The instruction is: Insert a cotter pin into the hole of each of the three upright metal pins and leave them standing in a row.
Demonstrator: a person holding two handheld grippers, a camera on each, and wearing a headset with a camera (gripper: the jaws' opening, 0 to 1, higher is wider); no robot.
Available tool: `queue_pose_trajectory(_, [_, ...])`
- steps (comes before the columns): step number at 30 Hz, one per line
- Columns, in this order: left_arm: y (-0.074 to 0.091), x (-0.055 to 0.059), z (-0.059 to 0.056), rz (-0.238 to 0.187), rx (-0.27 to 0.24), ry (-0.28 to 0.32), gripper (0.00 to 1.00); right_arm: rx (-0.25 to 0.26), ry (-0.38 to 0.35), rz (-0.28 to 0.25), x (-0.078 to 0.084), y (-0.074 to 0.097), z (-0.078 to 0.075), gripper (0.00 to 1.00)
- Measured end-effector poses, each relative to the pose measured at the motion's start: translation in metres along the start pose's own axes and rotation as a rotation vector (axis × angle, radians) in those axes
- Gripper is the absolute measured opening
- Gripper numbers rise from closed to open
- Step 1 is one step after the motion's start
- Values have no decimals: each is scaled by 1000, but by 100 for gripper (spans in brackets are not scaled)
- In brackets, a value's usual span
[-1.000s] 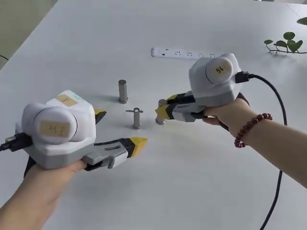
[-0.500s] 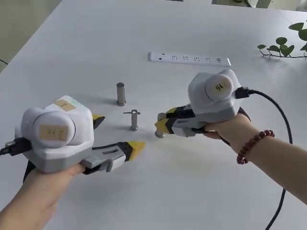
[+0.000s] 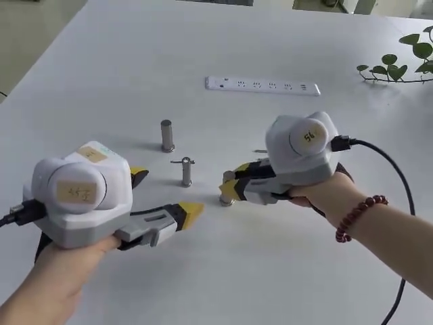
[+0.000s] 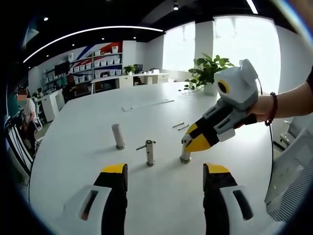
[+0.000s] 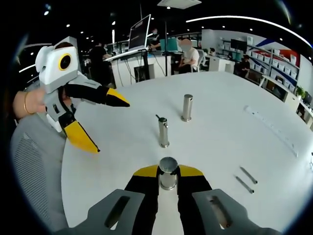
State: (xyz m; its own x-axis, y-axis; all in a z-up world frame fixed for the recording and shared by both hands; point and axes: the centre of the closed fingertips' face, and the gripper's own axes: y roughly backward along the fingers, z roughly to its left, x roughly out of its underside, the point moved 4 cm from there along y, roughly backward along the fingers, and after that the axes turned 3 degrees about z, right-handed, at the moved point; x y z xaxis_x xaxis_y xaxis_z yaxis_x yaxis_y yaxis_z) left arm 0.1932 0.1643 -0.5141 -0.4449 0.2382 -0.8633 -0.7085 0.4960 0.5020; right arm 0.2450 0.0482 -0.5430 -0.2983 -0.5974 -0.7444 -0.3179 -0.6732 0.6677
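Three upright metal pins stand on the white table [image 3: 101, 81]. The far pin [image 3: 166, 135] is bare. A cotter pin crosses the top of the middle pin [image 3: 186, 172]. My right gripper [image 3: 234, 181] is shut on the near pin [image 3: 225, 198], gripping just below its top [image 5: 167, 169] between the yellow tips. My left gripper [image 3: 166, 192] hangs open and holds nothing, left of and nearer than the pins. In the left gripper view the three pins [image 4: 118, 136] [image 4: 149, 152] [image 4: 185, 151] stand ahead, with the right gripper [image 4: 196, 139] on the last. Two loose cotter pins [image 5: 244, 179] lie to the right.
A white power strip [image 3: 262, 85] lies at the back of the table. A leafy plant sprig [image 3: 396, 64] sits at the back right. The right gripper's black cable [image 3: 399, 196] trails along the right side. People and desks fill the room behind.
The right gripper has drawn the near pin toward me, out of line with the other two. The left gripper has barely moved. The head camera has shifted.
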Motion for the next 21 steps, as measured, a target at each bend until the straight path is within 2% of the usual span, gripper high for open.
queue_pose_trajectory(9, [0, 1, -1, 4, 2, -1, 61, 9, -1, -15, 3, 1, -1, 9])
queue_pose_trajectory(11, [0, 2, -1, 7, 2, -3, 61, 5, -25, -19, 4, 0, -2, 10])
queue_pose_trajectory(14, [-1, 3, -2, 9, 2, -3, 61, -8, -70, -33, 3, 3, -1, 19])
queue_pose_trajectory(19, [-2, 4, -2, 14, 1, -5, 61, 4, -100, -24, 9, 11, -3, 22])
queue_pose_trajectory(21, [-2, 5, -2, 16, 1, -6, 61, 16, -118, -43, 10, 15, -5, 22])
